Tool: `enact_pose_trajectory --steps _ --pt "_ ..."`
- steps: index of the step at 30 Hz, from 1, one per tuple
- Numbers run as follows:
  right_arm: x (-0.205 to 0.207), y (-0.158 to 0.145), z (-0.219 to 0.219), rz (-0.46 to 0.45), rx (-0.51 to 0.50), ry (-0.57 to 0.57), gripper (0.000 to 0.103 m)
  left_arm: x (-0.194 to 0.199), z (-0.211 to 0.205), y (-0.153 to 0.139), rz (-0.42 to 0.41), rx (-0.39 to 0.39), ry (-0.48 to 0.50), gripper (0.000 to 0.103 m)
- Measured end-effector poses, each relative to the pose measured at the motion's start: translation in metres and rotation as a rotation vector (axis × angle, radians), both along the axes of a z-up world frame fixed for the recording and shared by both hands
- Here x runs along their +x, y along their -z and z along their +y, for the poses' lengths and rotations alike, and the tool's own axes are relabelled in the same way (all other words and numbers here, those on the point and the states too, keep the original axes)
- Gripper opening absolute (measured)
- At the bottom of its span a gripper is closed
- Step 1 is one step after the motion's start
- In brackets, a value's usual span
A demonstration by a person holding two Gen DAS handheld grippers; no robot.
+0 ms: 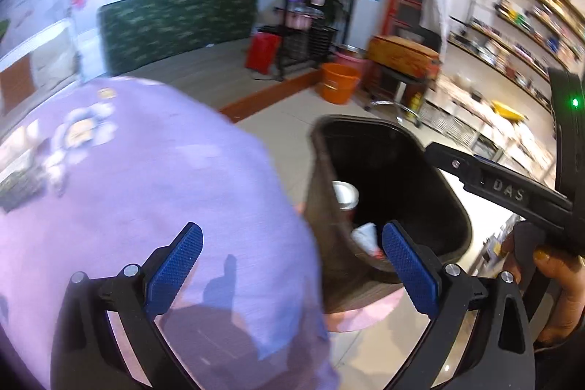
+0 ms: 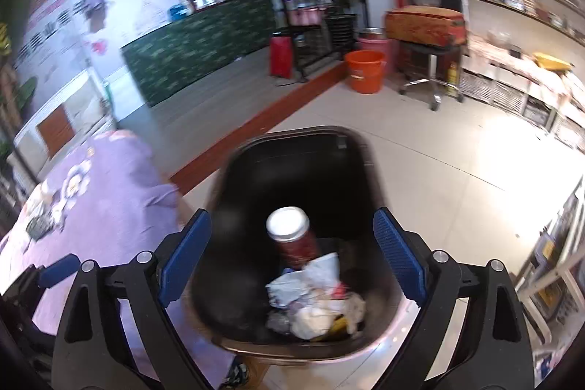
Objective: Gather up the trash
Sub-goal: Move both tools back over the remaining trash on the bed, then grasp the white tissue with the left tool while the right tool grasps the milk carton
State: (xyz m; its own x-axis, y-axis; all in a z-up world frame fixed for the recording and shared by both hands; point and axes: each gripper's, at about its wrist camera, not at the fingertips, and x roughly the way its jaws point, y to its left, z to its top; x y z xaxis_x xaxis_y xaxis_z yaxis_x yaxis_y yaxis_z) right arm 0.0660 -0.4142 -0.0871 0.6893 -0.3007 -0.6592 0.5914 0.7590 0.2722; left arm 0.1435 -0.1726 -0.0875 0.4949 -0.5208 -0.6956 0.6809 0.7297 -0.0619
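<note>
A dark trash bin (image 2: 234, 170) stands on the floor beside a table with a purple cloth (image 2: 117, 192). Inside it lie a red can (image 2: 294, 236) with a silver top and crumpled white paper (image 2: 314, 302). My right gripper (image 2: 292, 258) is open and empty, directly above the bin's mouth. My left gripper (image 1: 292, 265) is open and empty, over the table edge (image 1: 146, 192) next to the bin (image 1: 321, 207); the can (image 1: 345, 194) and paper (image 1: 365, 234) show inside it. The right gripper's body (image 1: 512, 192) reaches over the bin in the left wrist view.
An orange bucket (image 2: 363, 70), a pink bucket (image 2: 376, 44), a stool with a box (image 2: 426, 24), a red bag (image 2: 281, 55) and black racks stand at the back. Shelves (image 2: 519, 90) line the right wall. Small items (image 2: 55, 207) lie on the purple cloth.
</note>
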Motion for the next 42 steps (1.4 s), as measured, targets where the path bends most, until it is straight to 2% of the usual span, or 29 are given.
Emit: enact_pose_trajectory --steps 7,16,20,25,31,35,38,42 --pt "0.037 -0.008 0.048 -0.019 0.0 -0.171 0.092 0.018 0.061 0.0 0.042 -0.016 -0.141 0.097" --pt "0.092 -0.023 0.128 -0.041 -0.008 -0.472 0.092 0.032 0.139 -0.008 0.031 0.003 -0.318 0.097" --pt "0.116 -0.025 0.164 -0.024 -0.033 -0.6 0.092 0.037 0.176 -0.011 0.039 0.005 -0.381 0.097" --pt "0.149 -0.026 0.21 0.016 -0.083 -0.776 0.092 0.052 0.221 -0.017 0.016 0.046 -0.476 0.097" --pt "0.181 -0.035 0.26 0.04 -0.142 -0.945 0.092 0.097 0.276 -0.028 -0.033 0.138 -0.596 0.095" --pt "0.202 -0.045 0.287 0.053 -0.214 -1.046 0.092 0.133 0.309 -0.032 0.008 0.122 -0.66 0.083" --pt "0.218 -0.051 0.309 0.062 -0.305 -1.123 0.092 0.163 0.326 -0.029 0.07 0.1 -0.668 0.078" --pt "0.24 -0.055 0.33 0.088 -0.381 -1.197 0.092 0.196 0.329 -0.021 0.105 0.105 -0.67 0.074"
